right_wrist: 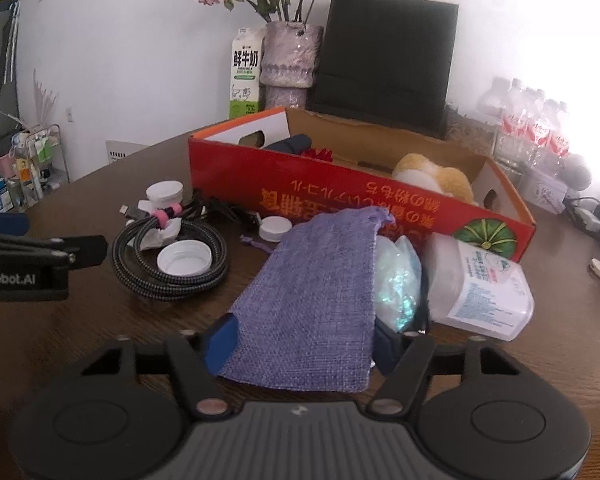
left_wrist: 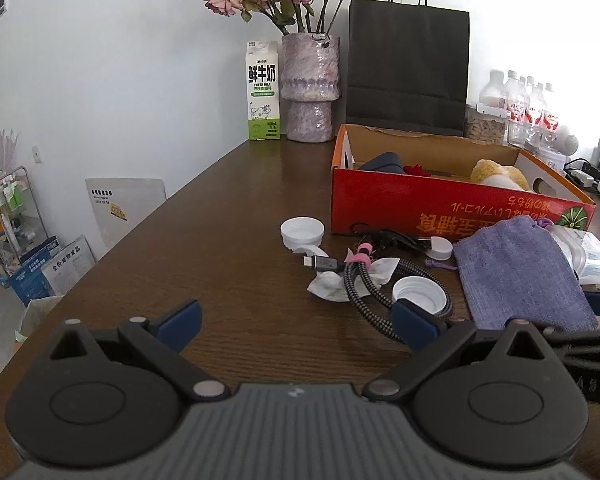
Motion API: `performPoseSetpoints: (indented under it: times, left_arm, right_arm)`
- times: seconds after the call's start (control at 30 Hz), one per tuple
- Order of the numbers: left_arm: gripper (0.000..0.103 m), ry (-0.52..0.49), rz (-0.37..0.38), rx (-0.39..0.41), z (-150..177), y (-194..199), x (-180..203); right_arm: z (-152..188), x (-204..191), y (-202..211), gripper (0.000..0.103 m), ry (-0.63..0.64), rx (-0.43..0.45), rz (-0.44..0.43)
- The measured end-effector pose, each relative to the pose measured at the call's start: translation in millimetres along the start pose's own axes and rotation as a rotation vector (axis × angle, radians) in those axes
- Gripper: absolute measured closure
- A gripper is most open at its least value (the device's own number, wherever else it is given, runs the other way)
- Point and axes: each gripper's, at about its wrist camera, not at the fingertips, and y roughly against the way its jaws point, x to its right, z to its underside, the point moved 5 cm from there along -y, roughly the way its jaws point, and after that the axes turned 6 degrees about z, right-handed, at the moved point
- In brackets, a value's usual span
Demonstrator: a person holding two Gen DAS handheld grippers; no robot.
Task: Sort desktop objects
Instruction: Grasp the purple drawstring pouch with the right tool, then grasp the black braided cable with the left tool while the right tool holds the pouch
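1. The right hand-held gripper (right_wrist: 304, 344) was seen at the bottom of the right wrist view, its blue pads set on either side of the near end of a purple woven fabric pouch (right_wrist: 316, 292); whether the pads pressed on the cloth could not be told.
2. The pouch lay on the dark brown wooden counter (right_wrist: 100, 340), just in front of a red cardboard box (right_wrist: 340, 196) at the centre of the frame, and it partly covered a clear bag of bluish glitter (right_wrist: 400, 280).
3. A white plastic bottle with a printed label (right_wrist: 480, 288) lay on its side to the right of the pouch.
4. The left hand-held gripper (left_wrist: 296, 328) was held wide, with nothing between its pads, above bare counter in the lower middle of the left wrist view.
5. A coiled black-and-grey braided cable (left_wrist: 364, 284) was seen right of centre there, with a white screw cap (left_wrist: 419, 295) inside the coil and a second white cap (left_wrist: 302, 232) beyond it.
6. A yellow plush toy (left_wrist: 496, 174) lay inside the box.
7. A green-and-white milk carton (left_wrist: 263, 90), a mauve vase of dried roses (left_wrist: 310, 88) and a black paper bag (left_wrist: 408, 68) stood along the wall at the top.
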Motion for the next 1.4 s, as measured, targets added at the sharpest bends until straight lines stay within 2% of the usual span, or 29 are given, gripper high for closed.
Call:
performPoseSetpoints:
  times: [0.07,0.1,0.13,0.17,0.27,0.67,0.93,1.23,1.4]
  left_arm:
    - [0.000,0.003,-0.001,-0.004,0.5,-0.7,-1.1]
    - [0.000,0.005,-0.001,-0.006,0.8,-0.7,-1.3]
    - [0.000,0.006,-0.001,-0.006,0.9,-0.5,-1.2]
    - [0.000,0.006,-0.001,-0.005,0.8,0.0,-1.1]
    - [0.000,0.004,-0.002,-0.001,-0.5,1.7,-0.7]
    - [0.000,-0.054,0.028,0.001,-14.0,-0.1,20.7]
    - [0.000,-0.122,0.059,-0.078,-23.9,-25.6,50.9]
    - [0.000,-0.186,0.022,-0.186,-19.3,-63.6,71.4]
    - [0.000,-0.188,0.014,-0.211,-13.6,-73.2,74.5]
  right_arm:
    - [-1.3,0.5,0.3,0.067,-0.001,0.009,0.010]
    - [-1.7,1.3,0.6,0.074,-0.006,0.010,0.006]
    - [-1.9,2.2,0.8,0.088,-0.014,0.008,-0.002]
    - [-2.0,3.1,1.1,0.094,-0.020,0.008,-0.009]
    - [-3.3,4.2,4.5,0.099,-0.025,0.025,-0.021]
    - [-25.8,27.8,32.1,0.102,-0.095,0.140,-0.034]
    - [-46.6,53.7,39.4,0.102,-0.134,0.199,-0.015]
    - [-39.9,72.6,24.8,0.102,-0.165,0.176,-0.002]
    - [-29.2,75.6,11.4,0.102,-0.187,0.141,-0.020]
